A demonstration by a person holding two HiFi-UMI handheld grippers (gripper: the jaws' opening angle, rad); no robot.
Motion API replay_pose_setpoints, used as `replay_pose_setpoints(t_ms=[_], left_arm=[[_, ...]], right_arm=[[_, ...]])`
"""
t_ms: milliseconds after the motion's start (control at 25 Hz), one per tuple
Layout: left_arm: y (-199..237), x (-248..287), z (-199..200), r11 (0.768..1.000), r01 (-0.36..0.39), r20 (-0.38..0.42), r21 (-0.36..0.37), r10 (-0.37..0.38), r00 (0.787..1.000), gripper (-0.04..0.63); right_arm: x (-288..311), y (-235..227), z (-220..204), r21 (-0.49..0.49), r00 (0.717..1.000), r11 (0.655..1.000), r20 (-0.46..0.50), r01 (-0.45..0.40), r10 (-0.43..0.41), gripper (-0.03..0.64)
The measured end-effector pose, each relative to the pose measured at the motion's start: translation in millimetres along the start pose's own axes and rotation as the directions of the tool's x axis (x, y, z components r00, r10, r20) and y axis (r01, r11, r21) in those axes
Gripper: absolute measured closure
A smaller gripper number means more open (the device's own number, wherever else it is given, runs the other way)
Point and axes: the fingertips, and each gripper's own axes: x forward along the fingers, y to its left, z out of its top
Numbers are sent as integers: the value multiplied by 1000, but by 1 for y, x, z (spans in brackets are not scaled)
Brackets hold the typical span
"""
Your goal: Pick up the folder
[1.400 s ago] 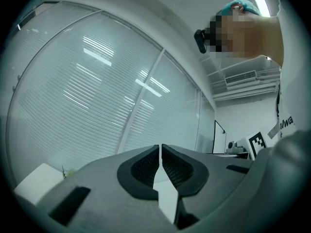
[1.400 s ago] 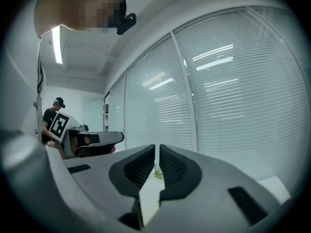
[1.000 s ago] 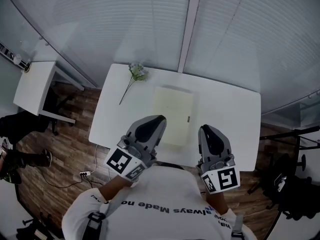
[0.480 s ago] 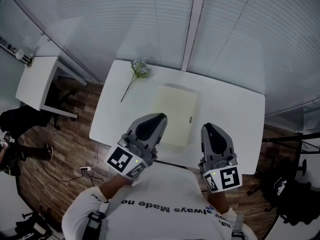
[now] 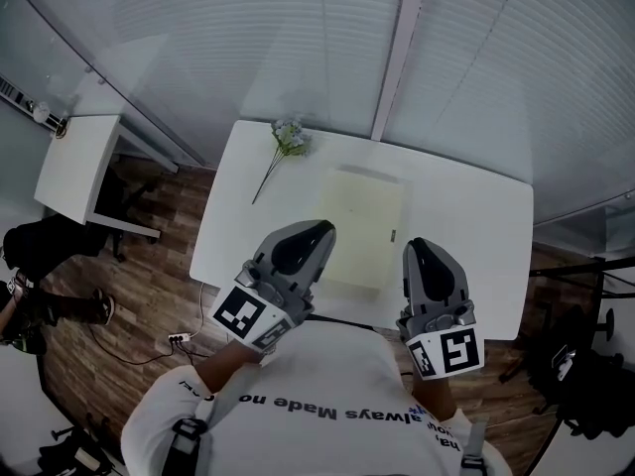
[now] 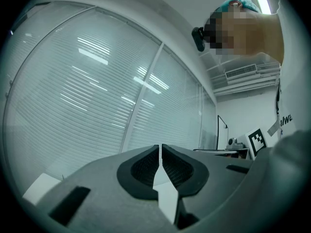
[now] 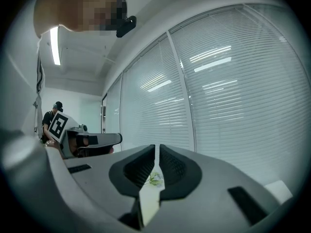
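A pale yellow folder [image 5: 363,226] lies flat on the white table [image 5: 476,236], near its middle. My left gripper [image 5: 319,230] hovers over the table's near edge by the folder's near left corner, jaws shut and empty. My right gripper [image 5: 417,247] is held level at the folder's near right, also shut with nothing in it. In the left gripper view the left gripper [image 6: 161,152] points at the window blinds. Through the narrow slit of the right gripper [image 7: 156,152] a bit of the flower sprig [image 7: 155,179] shows.
A flower sprig [image 5: 283,147] lies on the table's far left corner. Window blinds [image 5: 298,38] with a vertical post [image 5: 395,58] stand behind the table. A small white side table [image 5: 74,167] is at the left, on a wood floor [image 5: 129,315] with a power strip [image 5: 179,341].
Both grippers have shifted a little forward and right toward the table; the view has shifted with them. Their jaws stay shut.
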Motion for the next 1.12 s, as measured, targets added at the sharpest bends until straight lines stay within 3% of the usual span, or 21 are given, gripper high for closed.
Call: replay_pose_setpoints(t_ms=[560,1120], left_arm=[[10,-8,-31,1000,13,-63,-29,-15,998,568],[39,-1,-95,999,-26,-192,-48,16,981,485]], right_arm=[[2,10,-19,5,999,1000,-33,-8,8,579],[17,-11,-86,50,989,998,-147,33,-25,504]])
